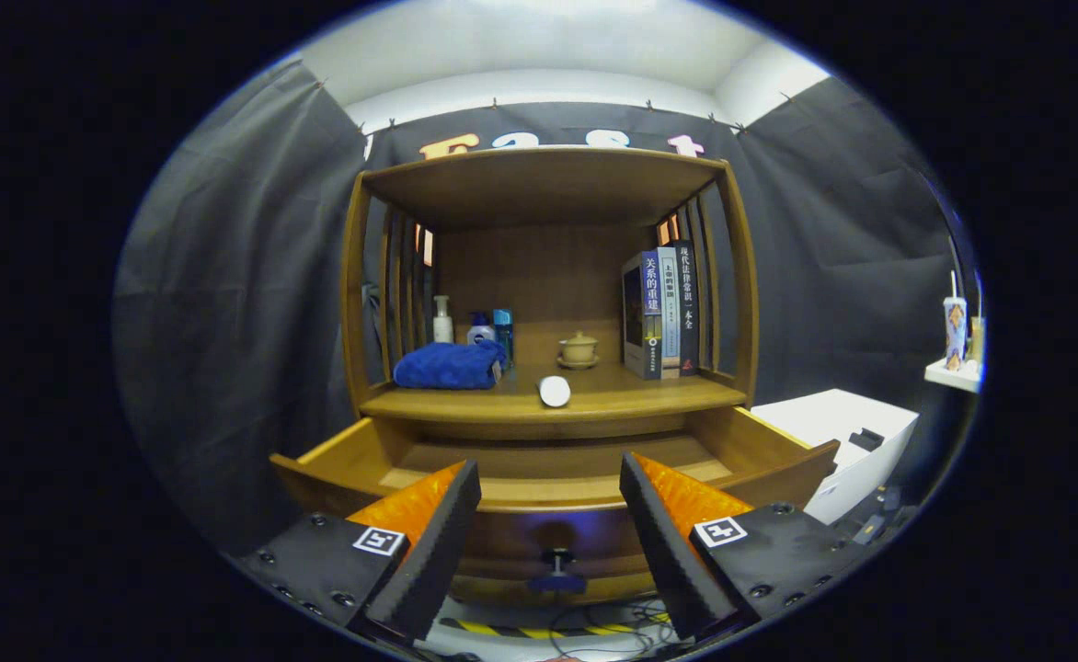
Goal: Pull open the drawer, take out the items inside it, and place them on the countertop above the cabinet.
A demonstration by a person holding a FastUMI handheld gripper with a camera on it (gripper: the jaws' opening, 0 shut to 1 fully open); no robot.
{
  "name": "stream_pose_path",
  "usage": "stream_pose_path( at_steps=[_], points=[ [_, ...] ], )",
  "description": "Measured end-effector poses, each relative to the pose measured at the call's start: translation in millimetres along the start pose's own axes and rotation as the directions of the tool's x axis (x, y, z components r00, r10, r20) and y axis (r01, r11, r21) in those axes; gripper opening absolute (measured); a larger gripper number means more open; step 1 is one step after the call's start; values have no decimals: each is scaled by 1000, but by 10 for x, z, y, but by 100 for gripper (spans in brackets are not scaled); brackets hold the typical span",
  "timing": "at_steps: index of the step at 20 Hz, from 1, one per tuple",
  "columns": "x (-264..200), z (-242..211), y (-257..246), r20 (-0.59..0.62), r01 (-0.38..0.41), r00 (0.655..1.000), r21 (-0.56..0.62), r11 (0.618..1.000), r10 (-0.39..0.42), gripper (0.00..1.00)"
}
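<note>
wooden cabinet (548,276) fills the middle, its drawer (548,487) pulled out just ahead of the fingers, floor bare where visible. on the countertop (613,397): books (663,313) at right, folded blue towel (447,365) at left, a white cylinder (555,391) lying near the front edge. gripper (550,510) spread wide, holding nothing.

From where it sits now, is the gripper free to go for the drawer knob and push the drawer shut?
Probably yes. The gripper is open and holds nothing, and the knob on the open drawer front sits between its fingers, with nothing in between.
</note>
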State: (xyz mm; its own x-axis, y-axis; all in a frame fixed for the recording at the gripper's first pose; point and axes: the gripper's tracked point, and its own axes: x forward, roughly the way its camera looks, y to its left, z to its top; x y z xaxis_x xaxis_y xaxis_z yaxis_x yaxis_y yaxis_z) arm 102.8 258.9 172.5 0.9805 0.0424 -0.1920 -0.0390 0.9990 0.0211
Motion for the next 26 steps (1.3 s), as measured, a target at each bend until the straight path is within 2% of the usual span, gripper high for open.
stream_pose_path(
  at_steps=[7,14,15,19,21,26],
  points=[
    [64,-621,35,-83,-8,997,-37,999,5,99],
    [320,-924,-126,-173,32,984,15,999,-29,100],
    [320,-938,-107,-169,31,985,36,999,-24,100],
    [378,-936,-144,-159,15,987,-12,1000,-17,100],
    [416,-896,-158,-165,12,986,15,1000,-9,100],
    [754,-845,-151,-178,11,984,18,1000,-8,100]
  ],
)
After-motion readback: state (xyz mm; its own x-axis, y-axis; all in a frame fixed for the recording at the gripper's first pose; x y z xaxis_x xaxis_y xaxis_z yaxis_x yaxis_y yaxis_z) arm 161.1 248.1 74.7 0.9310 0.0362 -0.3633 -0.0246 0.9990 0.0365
